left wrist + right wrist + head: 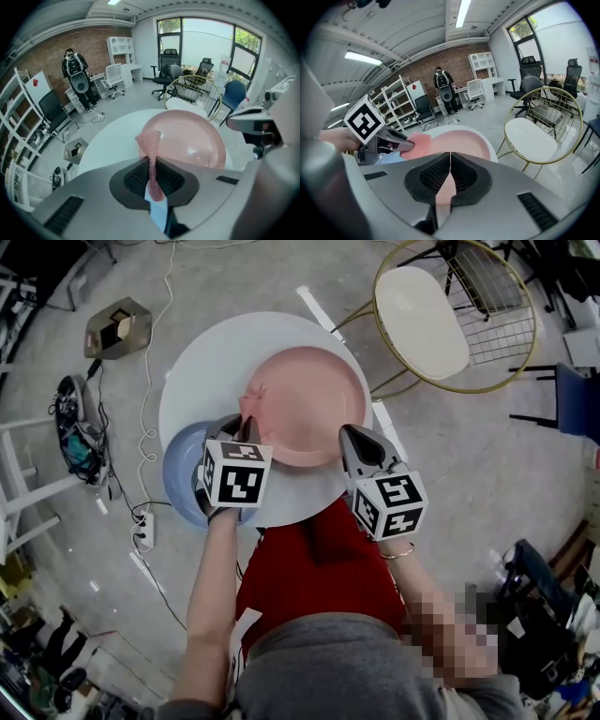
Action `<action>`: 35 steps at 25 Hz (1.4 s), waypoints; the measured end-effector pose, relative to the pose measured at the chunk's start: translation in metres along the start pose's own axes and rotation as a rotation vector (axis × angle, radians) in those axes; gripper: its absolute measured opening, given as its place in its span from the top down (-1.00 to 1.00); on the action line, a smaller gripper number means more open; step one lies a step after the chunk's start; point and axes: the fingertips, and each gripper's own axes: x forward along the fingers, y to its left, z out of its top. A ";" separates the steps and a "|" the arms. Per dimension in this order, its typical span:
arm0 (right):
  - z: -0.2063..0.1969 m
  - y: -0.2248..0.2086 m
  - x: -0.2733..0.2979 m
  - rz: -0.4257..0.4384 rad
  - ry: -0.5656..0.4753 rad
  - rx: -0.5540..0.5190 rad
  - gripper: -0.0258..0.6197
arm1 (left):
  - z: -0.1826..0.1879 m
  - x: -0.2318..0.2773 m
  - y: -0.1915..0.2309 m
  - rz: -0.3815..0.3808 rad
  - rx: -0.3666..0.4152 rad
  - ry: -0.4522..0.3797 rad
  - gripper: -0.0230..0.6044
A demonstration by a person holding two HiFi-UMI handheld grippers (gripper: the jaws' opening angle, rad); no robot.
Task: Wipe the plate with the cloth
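Filling much of the round white table (pixel 211 362), the smooth, glossy pink plate (pixel 309 399) leaves bare tabletop mainly on the far left, and a gold wire-framed chair (pixel 422 320) stands close off the table's far right edge. The left gripper (pixel 246 427) pinches a knitted pink cloth (pixel 150 140) that drapes onto the plate's left rim. The right gripper (pixel 356 439) is clamped tight on the plate's near right rim.

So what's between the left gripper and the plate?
Only the pink cloth, pinched in the left gripper's jaws and reaching the plate's rim; the left gripper view shows it.
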 end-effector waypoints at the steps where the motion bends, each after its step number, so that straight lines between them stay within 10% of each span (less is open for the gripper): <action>1: 0.000 -0.001 -0.004 -0.008 -0.006 0.002 0.83 | 0.004 -0.003 -0.004 -0.025 -0.016 -0.018 0.82; 8: -0.004 -0.014 -0.036 -0.085 -0.054 0.034 0.83 | 0.024 -0.013 -0.067 -0.258 -0.101 -0.088 0.82; 16: -0.014 -0.032 -0.061 -0.147 -0.082 0.079 0.83 | 0.017 -0.002 -0.145 -0.379 0.008 -0.029 0.82; 35: -0.020 0.001 -0.038 -0.053 -0.032 0.021 0.83 | -0.044 0.005 -0.113 -0.269 0.027 0.096 0.82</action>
